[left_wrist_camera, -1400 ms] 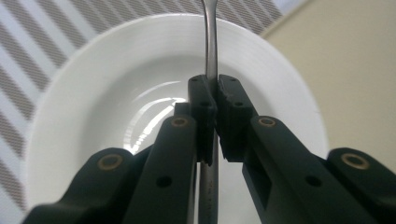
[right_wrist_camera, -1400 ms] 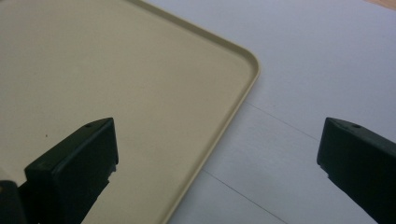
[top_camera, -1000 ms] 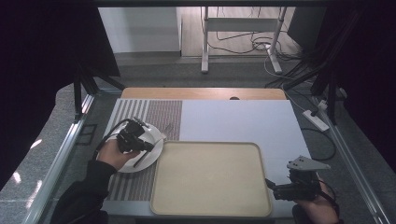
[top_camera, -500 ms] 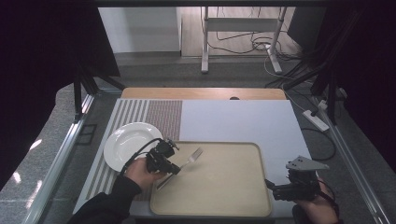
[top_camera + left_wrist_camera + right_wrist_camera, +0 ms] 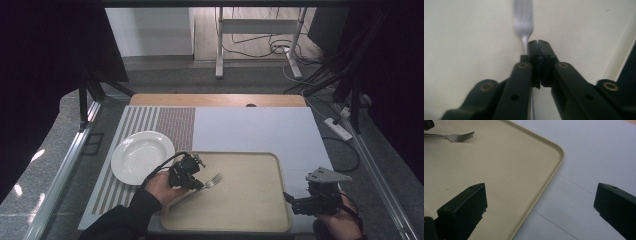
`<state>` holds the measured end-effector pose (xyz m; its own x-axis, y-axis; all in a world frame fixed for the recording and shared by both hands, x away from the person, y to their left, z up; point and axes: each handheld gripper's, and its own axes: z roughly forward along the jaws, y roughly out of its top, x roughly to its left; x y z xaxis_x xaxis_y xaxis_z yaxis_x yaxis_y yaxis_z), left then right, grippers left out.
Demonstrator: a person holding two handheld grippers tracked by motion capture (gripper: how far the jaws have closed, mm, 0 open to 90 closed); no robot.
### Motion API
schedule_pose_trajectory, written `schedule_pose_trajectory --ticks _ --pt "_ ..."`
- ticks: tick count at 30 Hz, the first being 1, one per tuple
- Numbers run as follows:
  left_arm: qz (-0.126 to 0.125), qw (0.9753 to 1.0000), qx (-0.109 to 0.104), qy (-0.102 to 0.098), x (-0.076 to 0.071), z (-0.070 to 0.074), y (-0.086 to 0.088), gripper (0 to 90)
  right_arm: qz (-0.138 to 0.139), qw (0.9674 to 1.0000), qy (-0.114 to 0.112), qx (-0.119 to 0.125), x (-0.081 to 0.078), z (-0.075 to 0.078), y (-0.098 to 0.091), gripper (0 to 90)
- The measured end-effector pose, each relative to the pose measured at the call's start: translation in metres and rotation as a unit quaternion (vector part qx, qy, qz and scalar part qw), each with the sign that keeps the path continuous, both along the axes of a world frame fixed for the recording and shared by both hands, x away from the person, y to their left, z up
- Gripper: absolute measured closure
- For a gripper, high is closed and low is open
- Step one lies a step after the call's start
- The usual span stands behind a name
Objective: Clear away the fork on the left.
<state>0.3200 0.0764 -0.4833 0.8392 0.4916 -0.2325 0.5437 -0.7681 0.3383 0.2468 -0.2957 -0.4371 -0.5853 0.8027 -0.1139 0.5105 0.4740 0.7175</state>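
Note:
A silver fork point(image 5: 214, 179) points its tines up-right over the beige tray point(image 5: 250, 210), low above or on the tray's left part. My left gripper point(image 5: 199, 185) is shut on the fork's handle; in the left gripper view the black pads point(image 5: 538, 42) meet, the tines point(image 5: 523, 22) stick out beyond them, and the handle runs back between the arms. My right gripper point(image 5: 292, 202) rests at the tray's right front corner with its jaws wide open point(image 5: 541, 195) and nothing between them. From there the fork point(image 5: 456, 137) lies far across the tray point(image 5: 499, 170).
An empty white plate point(image 5: 142, 156) sits on the striped mat point(image 5: 165, 122) left of the tray. A pale sheet point(image 5: 250, 127) covers the table behind and to the right of the tray. Metal rails run along both table sides.
My left gripper has carried the fork from the plate rightward to the tray's left part and sunk a little. The right gripper has stayed where it was.

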Motion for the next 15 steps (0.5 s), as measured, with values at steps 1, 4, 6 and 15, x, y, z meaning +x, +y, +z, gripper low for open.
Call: schedule_pose_trajectory --ticks 1,4,6,15 --pt "-0.008 0.9999 0.008 -0.001 0.000 -0.002 -0.005 88.6 0.000 1.0000 0.000 0.000 0.000 0.000 0.000 0.0" --pt "-0.017 0.9995 0.025 -0.006 0.000 -0.007 -0.014 88.7 0.000 1.0000 0.000 0.001 0.000 0.000 0.000 0.0" --pt "-0.024 0.9987 0.045 -0.010 0.000 -0.015 -0.020 88.6 0.000 1.0000 0.000 0.002 0.000 0.000 0.000 0.0" --pt "0.012 0.9981 0.059 -0.017 0.012 -0.018 -0.003 88.7 0.001 1.0000 0.000 0.001 0.000 0.000 0.000 0.0"
